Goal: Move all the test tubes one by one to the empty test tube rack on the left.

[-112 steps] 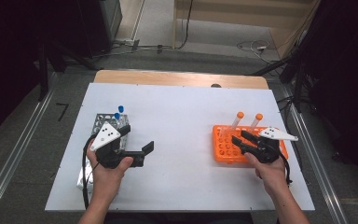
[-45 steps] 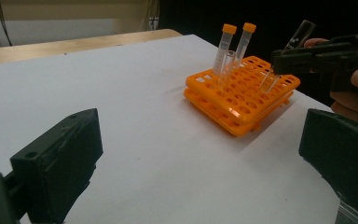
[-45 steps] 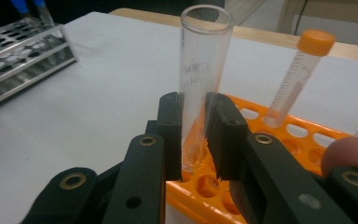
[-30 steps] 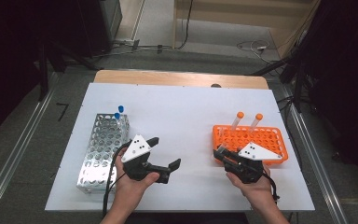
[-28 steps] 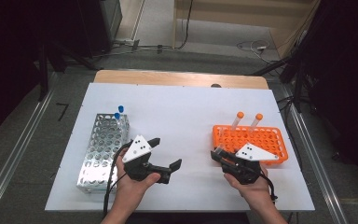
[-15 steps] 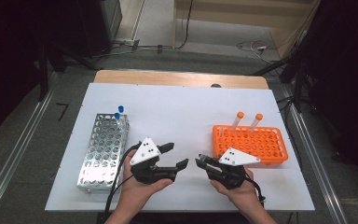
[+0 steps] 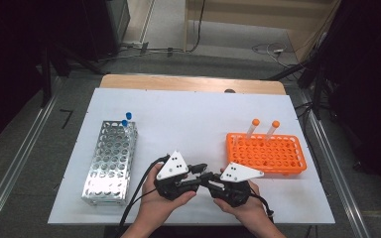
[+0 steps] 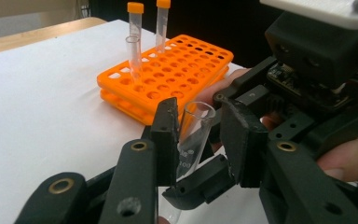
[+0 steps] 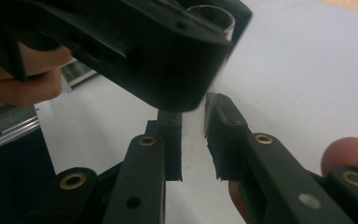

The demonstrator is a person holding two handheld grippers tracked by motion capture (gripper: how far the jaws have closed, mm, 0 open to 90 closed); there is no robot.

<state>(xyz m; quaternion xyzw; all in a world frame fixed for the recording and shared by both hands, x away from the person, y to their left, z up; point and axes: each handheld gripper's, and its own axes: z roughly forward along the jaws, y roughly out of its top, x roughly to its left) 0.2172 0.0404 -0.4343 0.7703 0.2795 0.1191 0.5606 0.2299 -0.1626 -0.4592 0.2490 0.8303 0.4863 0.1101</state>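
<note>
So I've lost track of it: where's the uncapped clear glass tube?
Clear glass tube: between both grippers at the table's near-centre edge, left of the orange rack.

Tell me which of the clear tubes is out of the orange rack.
The uncapped tube between the left tongs, with the right tongs shut on it too. The other uncapped tube and two orange-capped tubes stand in the orange rack.
</note>
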